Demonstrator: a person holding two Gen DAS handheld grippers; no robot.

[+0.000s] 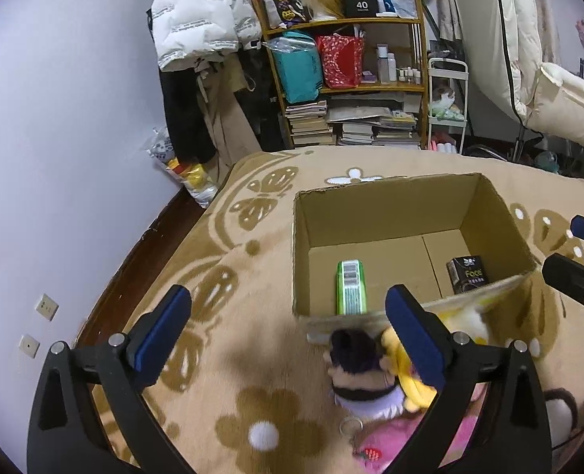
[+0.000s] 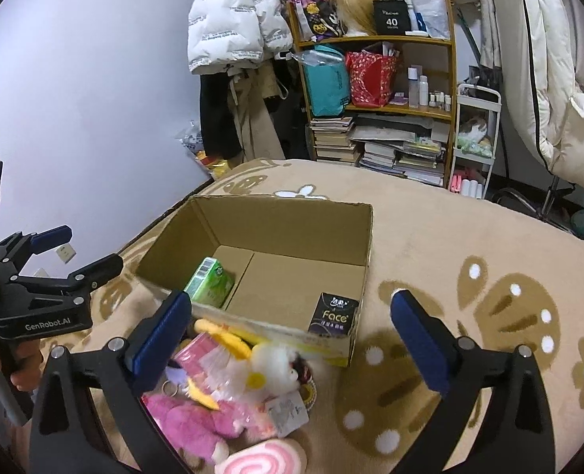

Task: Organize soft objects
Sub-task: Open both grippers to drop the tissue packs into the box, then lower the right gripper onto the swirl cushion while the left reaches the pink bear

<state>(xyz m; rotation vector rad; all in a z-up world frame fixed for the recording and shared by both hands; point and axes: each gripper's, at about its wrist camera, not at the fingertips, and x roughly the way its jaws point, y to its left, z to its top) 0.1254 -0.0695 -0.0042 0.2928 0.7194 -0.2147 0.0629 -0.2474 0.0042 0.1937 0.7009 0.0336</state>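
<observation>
An open cardboard box (image 1: 387, 213) (image 2: 288, 213) stands on the beige flowered rug. Inside lie a green tissue pack (image 1: 350, 287) (image 2: 210, 281) and a black Face tissue pack (image 1: 467, 275) (image 2: 334, 315). A heap of soft toys lies against the box's near wall: a dark-haired doll (image 1: 355, 371), a yellow plush (image 2: 228, 335), a white plush (image 2: 278, 359), a pink plush (image 2: 189, 418) and a pink swirl cushion (image 2: 264, 460). My left gripper (image 1: 288, 335) is open and empty, just above the doll; it also shows in the right wrist view (image 2: 76, 251). My right gripper (image 2: 292, 335) is open and empty over the heap.
A wooden shelf (image 1: 347, 79) with bags, books and bottles stands beyond the rug. Coats (image 1: 197, 19) hang to its left. A white cart (image 2: 475, 134) stands to its right. A wall with sockets (image 1: 47, 308) runs along the left.
</observation>
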